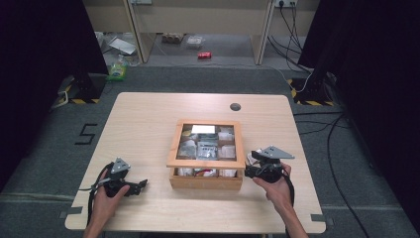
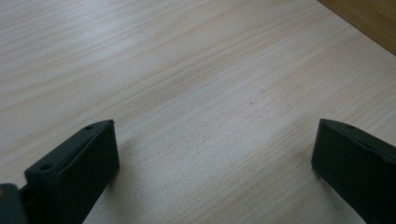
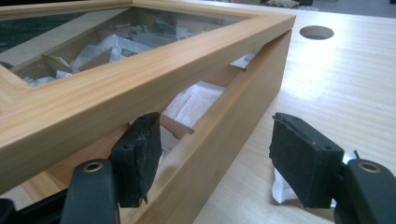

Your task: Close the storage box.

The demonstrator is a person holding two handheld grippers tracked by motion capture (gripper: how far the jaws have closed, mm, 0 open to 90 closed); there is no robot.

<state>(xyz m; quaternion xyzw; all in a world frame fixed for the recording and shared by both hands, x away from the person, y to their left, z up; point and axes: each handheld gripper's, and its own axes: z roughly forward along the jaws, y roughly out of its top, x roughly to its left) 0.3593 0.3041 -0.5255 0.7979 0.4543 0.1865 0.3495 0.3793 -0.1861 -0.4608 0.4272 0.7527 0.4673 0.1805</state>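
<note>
A wooden box (image 1: 205, 181) with a glass-paned lid (image 1: 173, 144) stands in the middle of the table. The lid (image 3: 140, 70) is lifted a little at this side, leaving a gap above the box wall (image 3: 233, 126). Paper sachets (image 3: 194, 102) lie in the compartments inside. My right gripper (image 3: 215, 126) is open at the box's front right corner. It straddles the side wall, one jaw in the gap under the lid and the other outside. In the high view the right gripper (image 1: 249, 167) touches that corner. My left gripper (image 1: 141, 186) rests open on the table, left of the box.
The light wood table (image 1: 148, 124) has a round cable hole (image 1: 235, 106) behind the box. A white packet (image 3: 285, 186) lies on the table under my right gripper's outer jaw. The box's corner (image 2: 369, 18) shows ahead of the left gripper (image 2: 212, 144). Dark stands and cables flank the table.
</note>
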